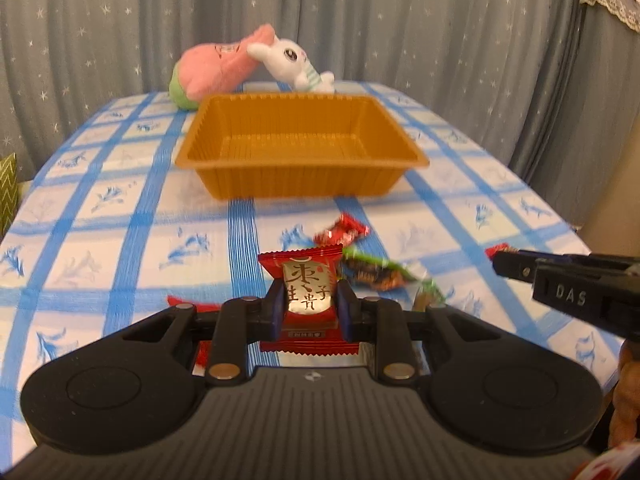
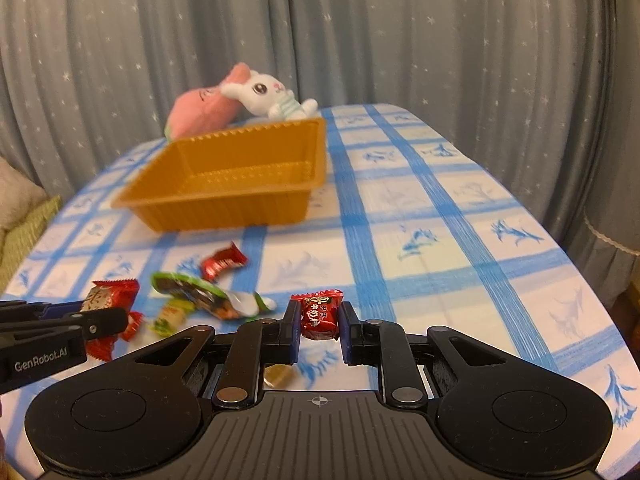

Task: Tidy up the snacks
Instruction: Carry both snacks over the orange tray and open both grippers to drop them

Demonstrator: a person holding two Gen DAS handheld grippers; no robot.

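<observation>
My left gripper (image 1: pixel 307 304) is shut on a red snack packet with gold characters (image 1: pixel 306 280) and holds it above the table. My right gripper (image 2: pixel 319 318) is shut on a small red candy (image 2: pixel 319 314). An empty orange plastic tray (image 1: pixel 300 144) stands ahead on the blue-checked tablecloth; it also shows in the right wrist view (image 2: pixel 224 184). Loose snacks lie between the grippers and the tray: a red candy (image 2: pixel 222 262), a green wrapper (image 2: pixel 192 292) and a small green-yellow candy (image 2: pixel 168 316). The left gripper shows at the left of the right wrist view (image 2: pixel 80 320).
Two plush toys, a pink one (image 1: pixel 216 66) and a white rabbit (image 1: pixel 292 64), lie behind the tray at the table's far edge. Grey star-patterned curtains (image 1: pixel 360 20) hang behind. A yellow candy (image 2: pixel 278 374) lies under my right gripper.
</observation>
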